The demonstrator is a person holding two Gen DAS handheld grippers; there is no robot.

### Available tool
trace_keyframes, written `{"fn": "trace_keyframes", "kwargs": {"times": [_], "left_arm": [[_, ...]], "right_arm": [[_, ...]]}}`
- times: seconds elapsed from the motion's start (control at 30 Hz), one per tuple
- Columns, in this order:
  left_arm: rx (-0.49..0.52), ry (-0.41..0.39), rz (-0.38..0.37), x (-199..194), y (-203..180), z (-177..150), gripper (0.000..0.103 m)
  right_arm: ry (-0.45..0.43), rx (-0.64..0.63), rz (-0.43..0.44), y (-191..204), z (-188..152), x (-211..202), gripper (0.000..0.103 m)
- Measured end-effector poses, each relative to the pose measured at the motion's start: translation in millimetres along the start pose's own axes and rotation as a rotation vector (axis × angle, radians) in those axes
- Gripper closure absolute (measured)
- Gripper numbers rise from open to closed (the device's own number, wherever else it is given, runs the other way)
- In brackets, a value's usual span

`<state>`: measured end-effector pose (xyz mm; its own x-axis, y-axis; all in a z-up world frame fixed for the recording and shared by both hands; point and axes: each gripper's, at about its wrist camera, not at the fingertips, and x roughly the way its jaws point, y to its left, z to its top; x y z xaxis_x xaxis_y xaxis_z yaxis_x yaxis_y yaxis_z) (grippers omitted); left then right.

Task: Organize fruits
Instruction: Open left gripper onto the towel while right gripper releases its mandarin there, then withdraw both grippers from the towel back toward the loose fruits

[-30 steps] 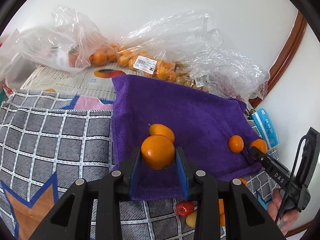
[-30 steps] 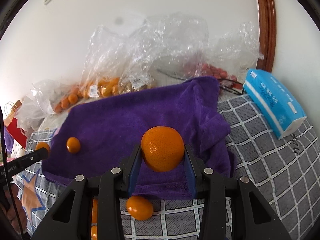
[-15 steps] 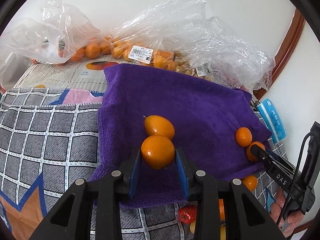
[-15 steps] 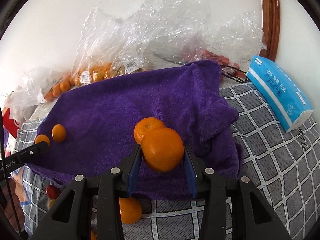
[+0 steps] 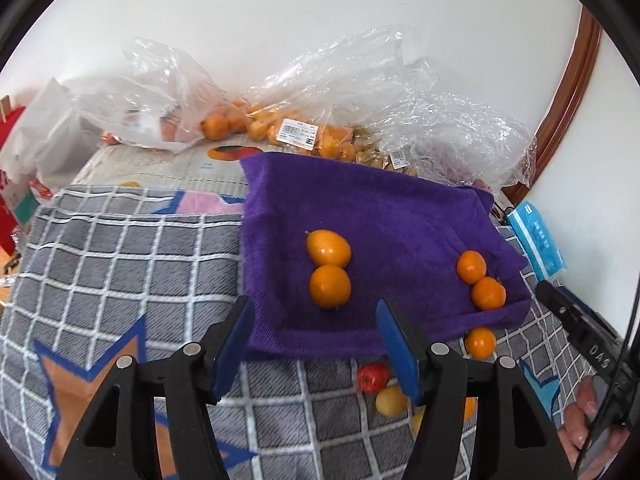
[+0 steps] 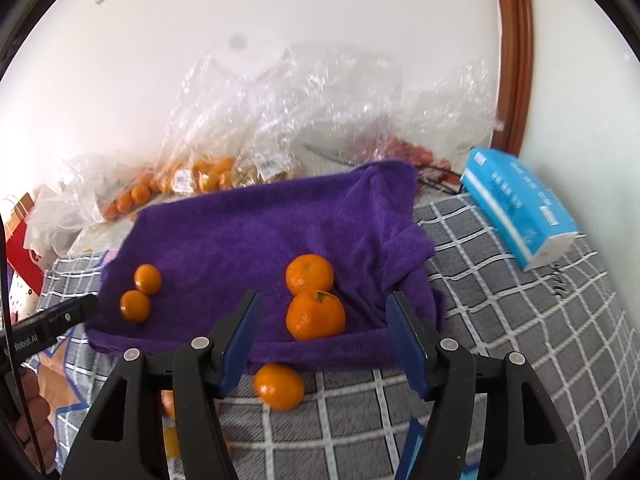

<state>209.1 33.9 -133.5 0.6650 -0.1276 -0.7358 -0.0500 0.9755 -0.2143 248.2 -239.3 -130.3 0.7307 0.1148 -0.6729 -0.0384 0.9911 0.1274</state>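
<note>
Setup's a bed or couch covered with a grey checked blanket [image 5: 120,264], with a purple towel [image 5: 380,216] spread over the far part of it. Behind the towel, pushed up against a plain white wall [image 5: 280,20], sits a heap of clear plastic bags [image 5: 360,92] stuffed with more orange fruit, price stickers showing. A brown wooden frame [image 6: 516,52] curves up the right side, and a blue tissue pack [image 6: 516,204] lies on the blanket just right of the towel.

Left gripper [image 5: 316,344] has its jaws spread wide with nothing in them, right behind two orange fruits [image 5: 330,286] that touch each other on the towel's left part. Right gripper [image 6: 326,336] is likewise spread and empty, behind two mandarins [image 6: 316,314] touching on the towel's right part.

Off the towel's near edge there's a loose mandarin [image 6: 279,386] on the blanket, plus a small red fruit [image 5: 373,377] and a yellow one [image 5: 391,400] beside it.
</note>
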Motion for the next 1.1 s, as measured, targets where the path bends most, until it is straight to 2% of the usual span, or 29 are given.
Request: {"fn": "trace_keyframes", "kwargs": {"times": [0.1, 0.3, 0.43, 0.57, 0.77, 0.87, 1.1], "left_arm": [[0.008, -0.019, 0.007, -19, 3, -11, 0.042], [0.006, -0.042, -0.007, -46, 4, -31, 0.042], [0.004, -0.068, -0.005, -59, 5, -42, 0.043], [0.017, -0.090, 0.034, -70, 2, -51, 0.043], [0.019, -0.075, 0.036, -77, 3, -62, 0.047], [0.011, -0.061, 0.011, -78, 7, -65, 0.047], [0.003, -0.047, 0.002, -78, 15, -71, 0.047]], "right_arm": [[-0.037, -0.003, 0.011, 5, -5, -23, 0.039], [-0.094, -0.074, -0.024, 18, -22, -59, 0.038], [-0.084, -0.095, -0.031, 21, -34, -71, 0.038], [-0.080, -0.055, -0.013, 15, -43, -81, 0.038], [-0.027, -0.005, 0.030, 6, -53, -83, 0.038], [-0.007, 0.017, 0.066, 2, -57, -83, 0.039], [-0.004, 0.034, 0.098, -1, -64, -85, 0.042]]}}
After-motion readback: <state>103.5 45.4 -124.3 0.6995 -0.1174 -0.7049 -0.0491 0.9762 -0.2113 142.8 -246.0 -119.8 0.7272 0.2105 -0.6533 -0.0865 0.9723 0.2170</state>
